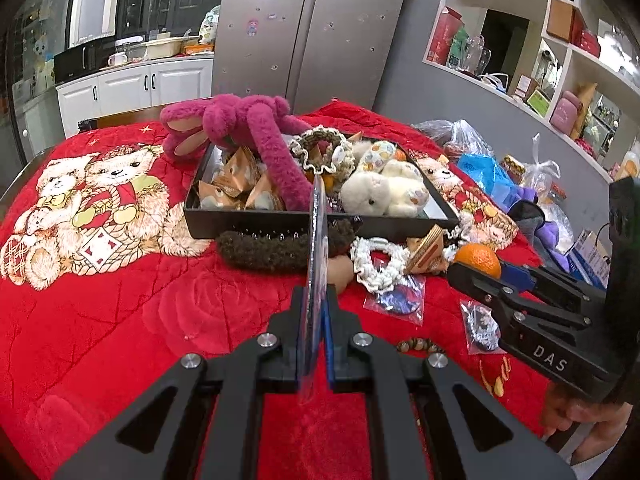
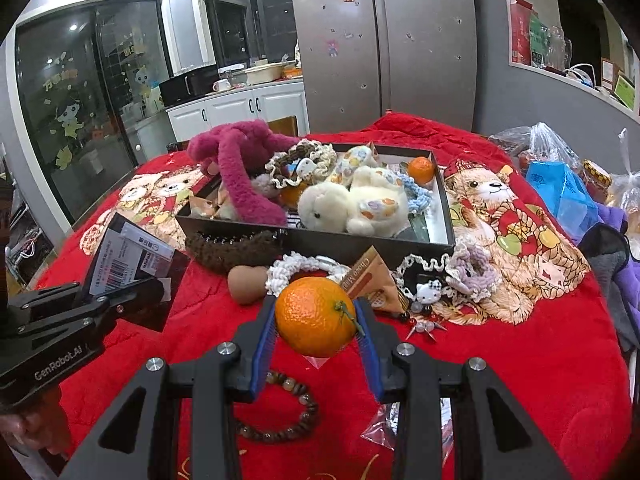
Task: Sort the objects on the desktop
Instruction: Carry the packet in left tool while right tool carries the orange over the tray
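My left gripper (image 1: 315, 300) is shut on a flat plastic packet (image 1: 316, 264), held edge-on above the red cloth; in the right wrist view the same packet (image 2: 128, 264) shows its barcode label in that gripper (image 2: 86, 300). My right gripper (image 2: 316, 316) is shut on an orange (image 2: 316, 316), held above the cloth; it also shows in the left wrist view (image 1: 478, 260). A black tray (image 1: 256, 220) (image 2: 320, 240) behind holds a magenta plush (image 1: 256, 136), a white plush (image 1: 380, 192), snack packets, scrunchies and another orange (image 2: 421, 169).
In front of the tray lie a brown hair clip (image 1: 264, 252), a beige sponge (image 2: 246, 282), white scrunchies (image 1: 376, 260), a snack packet (image 2: 372, 276), a bead bracelet (image 2: 288, 412) and small plastic bags (image 1: 400, 300). Plastic bags and purple cloth crowd the right edge (image 1: 492, 176).
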A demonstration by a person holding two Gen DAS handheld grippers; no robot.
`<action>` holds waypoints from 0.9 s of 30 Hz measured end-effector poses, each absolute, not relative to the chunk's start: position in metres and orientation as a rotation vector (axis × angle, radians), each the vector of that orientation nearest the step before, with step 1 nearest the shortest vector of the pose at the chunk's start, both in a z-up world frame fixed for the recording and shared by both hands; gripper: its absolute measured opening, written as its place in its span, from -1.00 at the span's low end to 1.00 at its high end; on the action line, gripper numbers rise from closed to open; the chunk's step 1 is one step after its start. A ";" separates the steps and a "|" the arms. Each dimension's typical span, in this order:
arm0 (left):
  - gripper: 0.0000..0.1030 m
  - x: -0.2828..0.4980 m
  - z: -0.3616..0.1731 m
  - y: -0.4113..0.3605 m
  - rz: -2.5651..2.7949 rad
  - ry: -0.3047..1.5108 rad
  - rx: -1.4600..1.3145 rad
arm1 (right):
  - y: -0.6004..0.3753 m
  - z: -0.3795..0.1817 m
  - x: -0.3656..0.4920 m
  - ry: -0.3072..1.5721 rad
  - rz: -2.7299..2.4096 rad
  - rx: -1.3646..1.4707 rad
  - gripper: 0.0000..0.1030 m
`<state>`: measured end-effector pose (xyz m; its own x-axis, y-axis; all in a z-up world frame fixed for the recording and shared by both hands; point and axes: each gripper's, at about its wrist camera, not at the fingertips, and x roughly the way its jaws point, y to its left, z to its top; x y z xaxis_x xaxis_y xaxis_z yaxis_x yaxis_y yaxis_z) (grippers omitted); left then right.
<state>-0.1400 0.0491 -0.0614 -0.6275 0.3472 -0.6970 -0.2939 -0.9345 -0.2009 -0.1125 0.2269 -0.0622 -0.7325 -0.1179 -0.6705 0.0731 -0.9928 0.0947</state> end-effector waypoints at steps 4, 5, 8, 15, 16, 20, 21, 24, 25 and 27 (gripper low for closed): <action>-0.85 -0.149 -0.049 0.049 2.567 -0.068 -1.101 | 0.227 -0.054 -0.116 -0.101 -2.841 1.090 -0.25; -0.85 -0.152 -0.045 0.049 2.568 -0.063 -1.094 | 0.227 -0.052 -0.117 -0.098 -2.843 1.087 -0.25; -0.85 -0.161 -0.035 0.055 2.566 -0.043 -1.093 | 0.227 -0.044 -0.125 -0.069 -2.869 1.077 -0.25; -0.85 -0.198 -0.014 0.080 2.546 0.002 -1.071 | 0.233 -0.023 -0.153 -0.055 -2.888 1.066 -0.25; -0.85 -0.206 -0.011 0.085 2.549 0.014 -1.070 | 0.236 -0.018 -0.161 -0.067 -2.888 1.067 -0.25; -0.85 -0.235 -0.005 0.102 2.564 0.044 -1.084 | 0.244 -0.005 -0.183 -0.063 -2.904 1.066 -0.25; -0.85 -0.242 -0.005 0.106 2.557 0.039 -1.085 | 0.246 -0.001 -0.191 -0.057 -2.911 1.061 -0.25; -0.85 -0.261 -0.004 0.118 2.548 0.039 -1.068 | 0.250 0.006 -0.208 -0.053 -2.917 1.048 -0.25; -0.85 -0.266 -0.005 0.120 2.549 0.043 -1.066 | 0.252 0.007 -0.217 -0.048 -2.917 1.048 -0.25; -0.85 -0.278 -0.006 0.125 2.552 0.050 -1.063 | 0.255 0.007 -0.231 -0.044 -2.924 1.054 -0.25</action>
